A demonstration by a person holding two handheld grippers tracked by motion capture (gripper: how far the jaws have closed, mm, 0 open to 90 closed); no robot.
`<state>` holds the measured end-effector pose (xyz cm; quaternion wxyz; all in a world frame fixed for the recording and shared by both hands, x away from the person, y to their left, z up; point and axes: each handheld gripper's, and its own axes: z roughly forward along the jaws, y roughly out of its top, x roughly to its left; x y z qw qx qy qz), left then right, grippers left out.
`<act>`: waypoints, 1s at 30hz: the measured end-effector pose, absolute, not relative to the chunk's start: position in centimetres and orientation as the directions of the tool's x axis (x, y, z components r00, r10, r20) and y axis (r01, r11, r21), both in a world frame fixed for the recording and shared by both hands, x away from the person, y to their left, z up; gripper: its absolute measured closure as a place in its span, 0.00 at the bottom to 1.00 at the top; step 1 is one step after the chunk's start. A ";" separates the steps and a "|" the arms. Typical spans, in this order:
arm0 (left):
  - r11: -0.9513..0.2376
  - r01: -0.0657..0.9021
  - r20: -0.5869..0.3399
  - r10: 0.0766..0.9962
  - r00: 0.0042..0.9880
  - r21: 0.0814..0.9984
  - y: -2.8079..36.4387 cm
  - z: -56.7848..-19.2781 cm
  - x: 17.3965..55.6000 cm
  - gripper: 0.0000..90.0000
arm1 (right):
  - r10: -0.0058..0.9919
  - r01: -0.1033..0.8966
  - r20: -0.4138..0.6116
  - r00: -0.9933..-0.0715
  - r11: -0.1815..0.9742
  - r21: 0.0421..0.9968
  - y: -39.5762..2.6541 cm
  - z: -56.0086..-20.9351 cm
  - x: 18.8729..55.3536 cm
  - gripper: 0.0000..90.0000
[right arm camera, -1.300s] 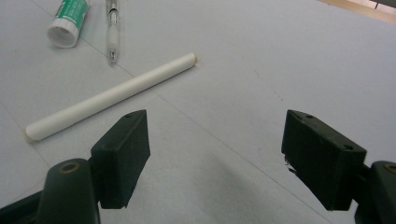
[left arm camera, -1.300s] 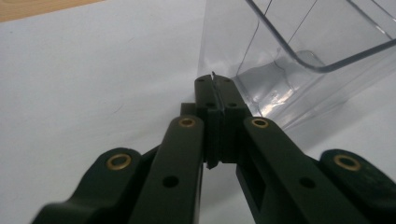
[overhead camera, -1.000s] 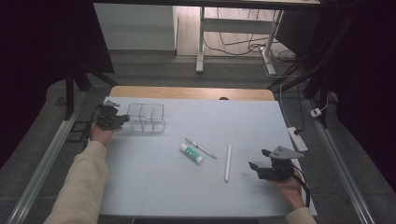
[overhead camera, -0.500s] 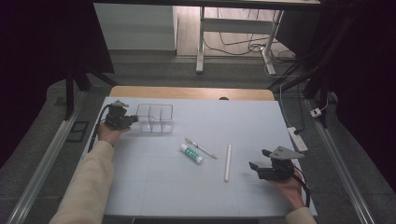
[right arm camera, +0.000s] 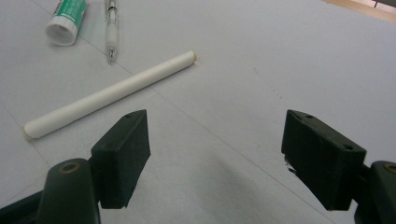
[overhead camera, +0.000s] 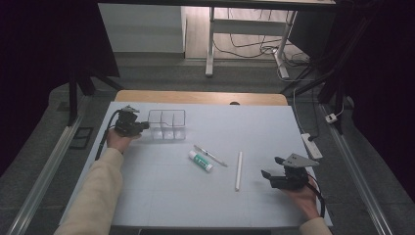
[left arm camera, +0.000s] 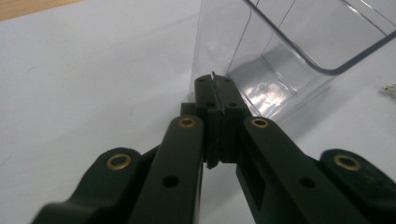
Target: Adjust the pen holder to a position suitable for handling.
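Left tool (overhead camera: 143, 127) touching the left wall of the box (overhead camera: 167, 124) at the table's (overhead camera: 254, 127) far left. Glue stick (overhead camera: 200, 161), pen (overhead camera: 210, 155) and rod (overhead camera: 239, 170) between both tools, rod nearest the right tool (overhead camera: 270, 174).

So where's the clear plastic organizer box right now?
In the high view, the clear organizer box stands at the table's far left, its left wall pinched by the left gripper.

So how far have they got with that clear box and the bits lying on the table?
Early days. The clear divided box looks empty, so nothing is sorted yet. In hand: the left gripper is shut on the box's wall at its left end. The right gripper is open over bare table, holding nothing. Left, probably: the glue stick, pen and white stick lie loose on the table.
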<state>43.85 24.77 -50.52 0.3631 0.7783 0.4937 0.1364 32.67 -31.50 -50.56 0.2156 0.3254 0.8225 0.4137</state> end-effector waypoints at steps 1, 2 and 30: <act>-0.251 0.669 -0.145 0.867 0.477 0.699 24.6 -50.5 43.9 0.99 | 0.714 0.357 -0.085 -0.695 0.445 0.821 -31.5 -50.5 32.7 0.26; -0.254 0.667 -0.145 0.864 0.481 0.700 24.5 -50.5 43.9 0.99 | 0.714 0.357 -0.086 -0.695 0.446 0.821 -31.5 -50.5 32.7 0.26; -0.283 0.672 -0.139 0.854 0.501 0.684 21.2 -49.9 44.7 0.99 | 0.717 0.362 -0.078 -0.693 0.440 0.822 -31.6 -50.5 32.7 0.26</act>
